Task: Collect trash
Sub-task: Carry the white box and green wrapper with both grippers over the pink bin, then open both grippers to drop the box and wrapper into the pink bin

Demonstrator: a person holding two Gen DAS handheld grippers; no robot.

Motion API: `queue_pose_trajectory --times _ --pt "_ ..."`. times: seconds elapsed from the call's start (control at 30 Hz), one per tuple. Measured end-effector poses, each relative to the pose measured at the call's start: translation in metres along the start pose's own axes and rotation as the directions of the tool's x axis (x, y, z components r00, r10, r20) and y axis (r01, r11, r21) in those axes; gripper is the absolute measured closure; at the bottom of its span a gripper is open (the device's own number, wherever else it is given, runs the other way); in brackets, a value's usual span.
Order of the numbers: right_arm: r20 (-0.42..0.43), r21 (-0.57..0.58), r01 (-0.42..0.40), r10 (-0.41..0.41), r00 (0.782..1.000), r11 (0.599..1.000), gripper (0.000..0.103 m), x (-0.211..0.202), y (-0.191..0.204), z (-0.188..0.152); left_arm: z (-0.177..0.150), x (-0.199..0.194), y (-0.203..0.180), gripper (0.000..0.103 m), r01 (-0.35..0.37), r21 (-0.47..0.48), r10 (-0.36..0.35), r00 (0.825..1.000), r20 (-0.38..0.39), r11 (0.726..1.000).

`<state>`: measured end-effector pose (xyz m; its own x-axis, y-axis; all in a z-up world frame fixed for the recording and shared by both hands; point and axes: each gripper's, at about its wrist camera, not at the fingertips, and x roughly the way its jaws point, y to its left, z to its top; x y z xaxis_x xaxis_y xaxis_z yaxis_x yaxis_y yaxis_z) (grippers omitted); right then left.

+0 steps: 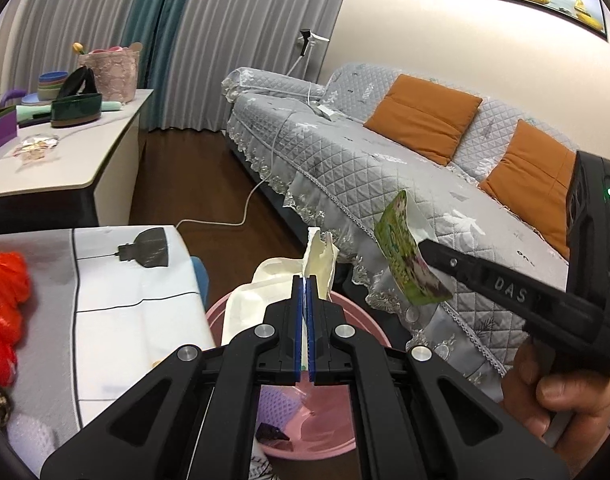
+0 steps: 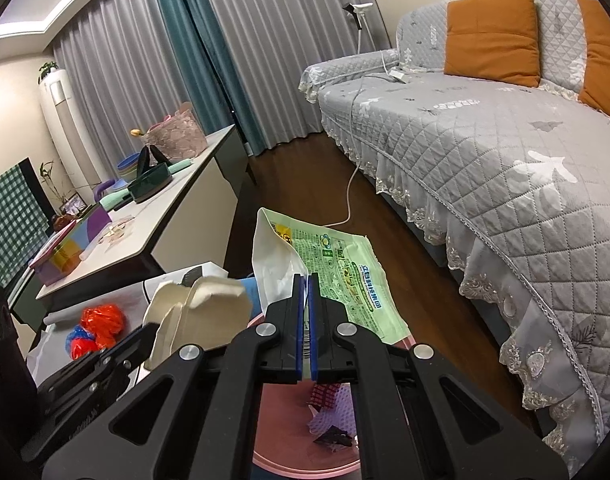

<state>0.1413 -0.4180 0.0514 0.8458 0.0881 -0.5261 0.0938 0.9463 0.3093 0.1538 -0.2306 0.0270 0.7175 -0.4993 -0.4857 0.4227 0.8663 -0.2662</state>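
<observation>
Left tool (image 1: 303, 280) pinches a cream foam tray (image 1: 319, 258) by its edge above the pink bin (image 1: 325, 436); right tool (image 2: 303, 280) pinches a green printed wrapper (image 2: 337, 264) over that bin too. Both pieces look light: tray stiff but crushable, wrapper limp and slick, best held at an edge. Bin contents largely masked by tool arms; red bag (image 1: 3, 300) on desk (image 1: 137, 304) at left cut off.
</observation>
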Motion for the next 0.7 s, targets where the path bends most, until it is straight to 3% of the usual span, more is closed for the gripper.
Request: queue_pose_trajectory --times 0.53,0.6,0.63,0.67,0.7 --pt "-0.047 -0.019 0.0 -0.001 0.999 1.0 0.101 0.018 0.004 -0.007 -0.021 0.036 0.013 0.101 -0.004 -0.02 0.002 0.995 -0.101 1.0" --pt "-0.058 -0.018 0.002 -0.003 0.998 1.0 0.097 0.021 0.003 -0.007 -0.021 0.04 0.015 0.101 -0.004 -0.024 0.002 0.993 -0.12 1.0" --pt "-0.068 -0.015 0.01 -0.011 0.998 1.0 0.096 0.023 0.003 -0.008 -0.021 0.042 0.016 0.095 -0.019 -0.027 0.016 0.991 -0.133 0.999" --pt "-0.081 -0.009 0.014 -0.015 0.997 1.0 0.088 0.026 0.001 -0.009 -0.022 0.044 0.018 0.088 -0.027 -0.033 0.022 0.99 -0.141 0.999" --pt "-0.091 0.004 0.017 -0.017 0.996 1.0 0.083 0.028 -0.002 -0.01 -0.022 0.043 0.02 0.075 -0.031 -0.042 0.024 0.989 -0.143 0.999"
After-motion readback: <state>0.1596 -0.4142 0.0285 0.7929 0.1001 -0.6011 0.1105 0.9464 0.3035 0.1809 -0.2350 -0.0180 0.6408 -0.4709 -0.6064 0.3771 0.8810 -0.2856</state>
